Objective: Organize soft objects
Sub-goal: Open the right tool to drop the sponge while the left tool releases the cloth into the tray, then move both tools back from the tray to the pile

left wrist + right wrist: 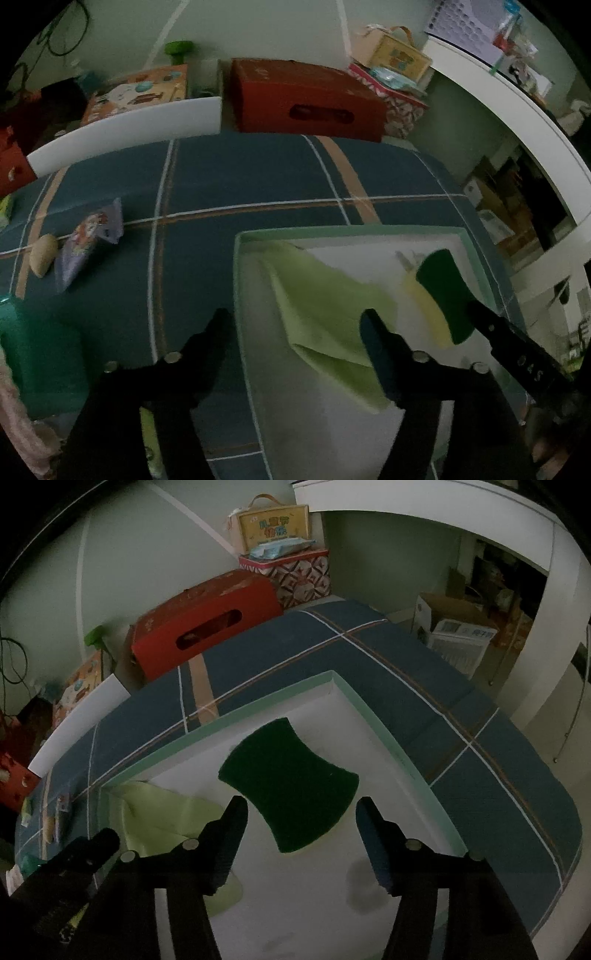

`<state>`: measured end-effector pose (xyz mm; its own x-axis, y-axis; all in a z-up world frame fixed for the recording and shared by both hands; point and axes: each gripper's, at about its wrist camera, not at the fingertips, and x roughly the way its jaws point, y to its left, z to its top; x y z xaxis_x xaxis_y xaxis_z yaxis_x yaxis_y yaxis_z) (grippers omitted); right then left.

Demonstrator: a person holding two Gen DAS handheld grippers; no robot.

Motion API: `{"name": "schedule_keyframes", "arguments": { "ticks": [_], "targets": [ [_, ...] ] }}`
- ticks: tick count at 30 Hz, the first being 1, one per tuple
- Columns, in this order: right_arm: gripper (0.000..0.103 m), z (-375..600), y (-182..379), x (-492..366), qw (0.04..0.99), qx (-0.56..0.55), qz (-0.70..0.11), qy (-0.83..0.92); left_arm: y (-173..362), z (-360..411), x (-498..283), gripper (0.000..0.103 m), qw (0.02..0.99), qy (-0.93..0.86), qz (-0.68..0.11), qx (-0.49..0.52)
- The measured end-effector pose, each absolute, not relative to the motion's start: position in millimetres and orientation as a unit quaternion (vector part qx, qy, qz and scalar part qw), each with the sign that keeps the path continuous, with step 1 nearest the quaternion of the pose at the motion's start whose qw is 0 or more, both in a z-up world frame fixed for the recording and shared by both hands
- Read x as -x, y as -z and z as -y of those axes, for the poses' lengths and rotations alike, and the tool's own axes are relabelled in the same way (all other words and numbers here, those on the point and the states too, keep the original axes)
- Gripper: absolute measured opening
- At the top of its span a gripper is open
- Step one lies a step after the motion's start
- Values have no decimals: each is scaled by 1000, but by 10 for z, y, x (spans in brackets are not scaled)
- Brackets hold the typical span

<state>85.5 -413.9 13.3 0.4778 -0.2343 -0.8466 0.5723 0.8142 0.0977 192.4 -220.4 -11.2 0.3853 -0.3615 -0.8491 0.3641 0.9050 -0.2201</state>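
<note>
A shallow white tray with a mint-green rim (347, 232) (373, 720) lies on the blue plaid bed. In it lie a folded light-green cloth (325, 314) (159, 819) and a green-topped yellow sponge (443, 291) (291, 782). My left gripper (295, 325) is open and empty, straddling the tray's left rim above the cloth. My right gripper (299, 812) is open just above the sponge, its jaws on either side of the sponge's near end; it also shows in the left wrist view (517, 343).
On the bed's left lie a purple printed pouch (88, 240) and a small tan object (44, 254). A teal object (40, 358) is near left. A red box (306, 99) (207, 620), patterned boxes (295, 572) and a white board (125, 129) stand behind the bed.
</note>
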Motion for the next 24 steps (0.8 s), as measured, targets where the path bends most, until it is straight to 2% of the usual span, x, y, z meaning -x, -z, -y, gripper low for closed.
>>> {"name": "schedule_keyframes", "arguments": {
  "ticks": [2,4,6,8,12,14,15,24],
  "targets": [
    [70,4121,-111,-875,837,-185,-457,236,116,2148,-1955,85,835,204,-512,-2],
    [74,4095,-93,-894,837,-179,-463,232,133,2106,-1986,89,836,194,-514,1],
    [80,4068,-77,-912,837,-171,-466,230,155,2082,-2012,90,833,189,-520,7],
    [82,4061,-63,-911,837,-170,-468,228,186,2053,-2030,90,831,182,-525,12],
    [103,4062,-55,-906,837,-164,-467,235,198,2006,-2039,91,835,167,-523,12],
    [103,4048,-66,-904,839,-157,-462,239,200,1989,-2043,101,838,164,-521,14],
    [103,4040,-66,-905,841,-156,-461,238,192,1976,-2041,102,840,161,-518,15],
    [103,3983,-67,-921,845,-154,-457,230,173,1907,-2055,103,848,150,-508,18]
  ]
}}
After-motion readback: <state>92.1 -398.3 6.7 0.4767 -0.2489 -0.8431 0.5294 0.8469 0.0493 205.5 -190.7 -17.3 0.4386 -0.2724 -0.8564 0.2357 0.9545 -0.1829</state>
